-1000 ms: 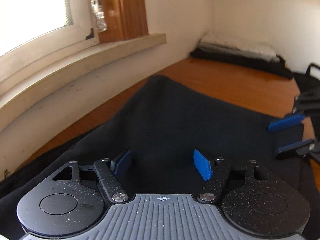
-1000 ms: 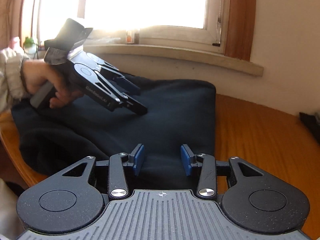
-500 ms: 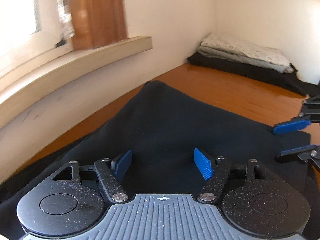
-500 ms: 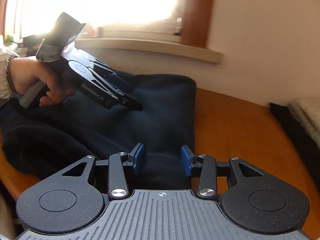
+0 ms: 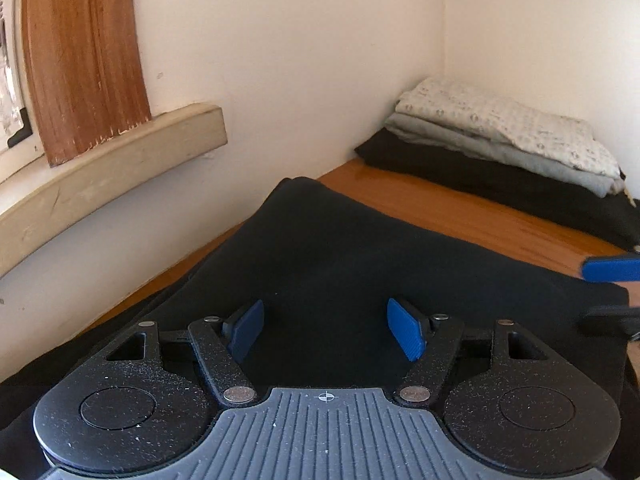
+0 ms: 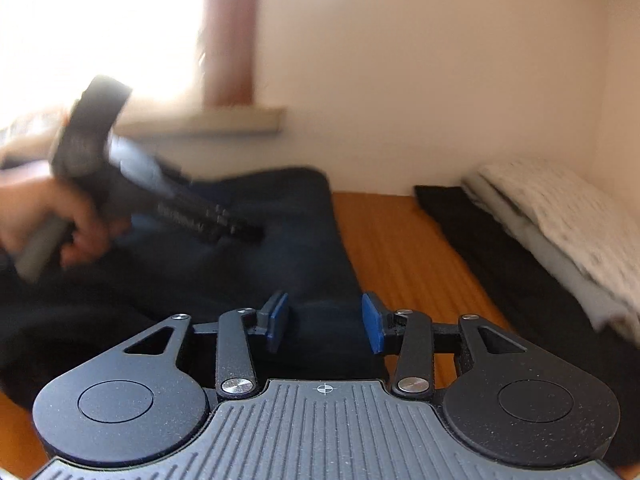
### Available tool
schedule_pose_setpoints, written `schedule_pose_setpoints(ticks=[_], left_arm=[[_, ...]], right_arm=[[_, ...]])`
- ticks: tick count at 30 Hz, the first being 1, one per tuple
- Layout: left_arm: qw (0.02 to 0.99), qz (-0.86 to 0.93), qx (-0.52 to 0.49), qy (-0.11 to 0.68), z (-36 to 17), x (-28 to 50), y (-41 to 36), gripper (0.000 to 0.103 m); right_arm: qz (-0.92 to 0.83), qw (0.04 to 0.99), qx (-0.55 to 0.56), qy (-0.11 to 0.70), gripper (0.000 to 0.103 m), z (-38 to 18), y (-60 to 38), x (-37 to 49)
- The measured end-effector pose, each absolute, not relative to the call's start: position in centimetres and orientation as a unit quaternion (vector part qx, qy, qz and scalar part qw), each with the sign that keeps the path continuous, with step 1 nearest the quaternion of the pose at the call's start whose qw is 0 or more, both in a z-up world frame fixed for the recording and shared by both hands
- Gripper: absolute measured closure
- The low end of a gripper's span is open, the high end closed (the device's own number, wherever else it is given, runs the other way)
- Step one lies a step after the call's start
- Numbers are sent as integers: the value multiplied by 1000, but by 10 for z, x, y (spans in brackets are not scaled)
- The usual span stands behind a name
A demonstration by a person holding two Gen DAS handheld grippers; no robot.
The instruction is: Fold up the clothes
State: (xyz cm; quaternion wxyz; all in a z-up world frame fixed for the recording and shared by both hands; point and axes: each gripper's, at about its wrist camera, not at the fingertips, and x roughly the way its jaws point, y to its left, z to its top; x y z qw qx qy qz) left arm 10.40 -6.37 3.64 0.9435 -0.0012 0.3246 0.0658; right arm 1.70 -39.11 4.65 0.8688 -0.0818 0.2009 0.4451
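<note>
A dark navy garment (image 5: pixel 360 264) lies folded on the wooden table (image 5: pixel 460 208), its far corner close to the wall. My left gripper (image 5: pixel 326 330) hovers low over the cloth, open, nothing between its blue pads. My right gripper (image 6: pixel 325 322) is open too, above the garment's (image 6: pixel 240 272) near right edge. In the right wrist view the left gripper (image 6: pixel 244 234) shows blurred, held by a hand (image 6: pixel 60 224). The right gripper's blue fingertips (image 5: pixel 608 268) enter the left wrist view at the right edge.
A stack of folded clothes (image 5: pixel 508 140), white and grey on black, sits in the table's far right corner (image 6: pixel 560 224). A window sill (image 5: pixel 120 168) and wooden frame (image 5: pixel 80 60) run along the wall at left. Bare table (image 6: pixel 400 248) lies between garment and stack.
Both cameras have swung right, away from the window toward the corner stack. The right gripper has drifted to the garment's right edge. Both grippers stayed open.
</note>
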Motion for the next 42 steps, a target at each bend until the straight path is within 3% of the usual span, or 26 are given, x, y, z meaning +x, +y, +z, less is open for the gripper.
schedule_pose_setpoints(ticks=[4,11,19,27,29,33,42], left_arm=[[945,63,-7,322,35,104,-62,31],[947,55,-19,317,34,104,-59,30],[951,52,-29,305,37,95,-57,25],[961,11,-33,273,58,38,-63,23],[955,-14,-28,294,56,38,-72,23],[938,-48,36,342,49,27,-102,32],[932,-36,53,358,60,-46,-100,32]], right_arm=[[488,851,-33,192,77,60,-384,-11],[509,833,-83,201,80,47,-379,-56],[497,829,-147,210,79,25,-387,-94],[494,839,-114,197,78,42,-379,-80],[494,842,-105,190,70,47,-375,-75],[483,849,-107,186,70,44,-376,-75],[497,853,-56,150,70,49,-366,-95]])
